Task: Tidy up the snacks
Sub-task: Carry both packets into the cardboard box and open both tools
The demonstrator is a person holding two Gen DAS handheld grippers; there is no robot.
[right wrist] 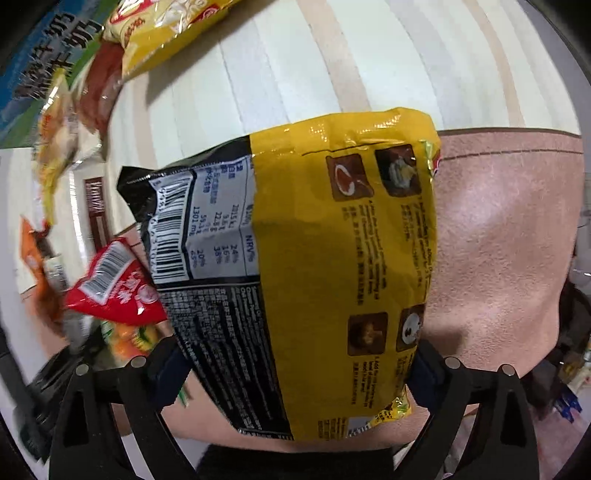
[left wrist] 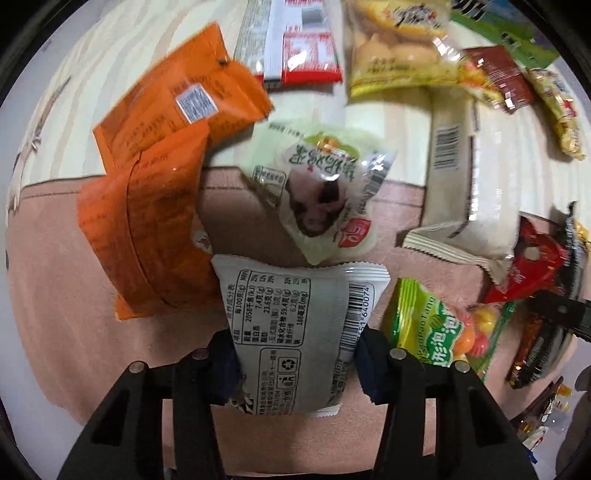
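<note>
My left gripper [left wrist: 295, 363] is shut on a grey-white snack packet [left wrist: 291, 332], back side up with a barcode, held above a pink mat [left wrist: 55, 295]. Just beyond it lie a pale green packet [left wrist: 317, 192], two orange packets [left wrist: 147, 229] to the left and a green candy bag [left wrist: 439, 328] to the right. My right gripper [right wrist: 295, 373] is shut on a large yellow and black noodle packet [right wrist: 314, 273], which fills the middle of the right wrist view above the pink mat [right wrist: 498, 240].
More snacks lie on the striped cloth [left wrist: 147, 48]: a red-white packet [left wrist: 303, 44], a yellow bag [left wrist: 399, 48], a beige packet [left wrist: 458, 177], a red packet [left wrist: 532, 262]. In the right wrist view, a red packet [right wrist: 114, 288] and yellow bags [right wrist: 159, 33] lie left.
</note>
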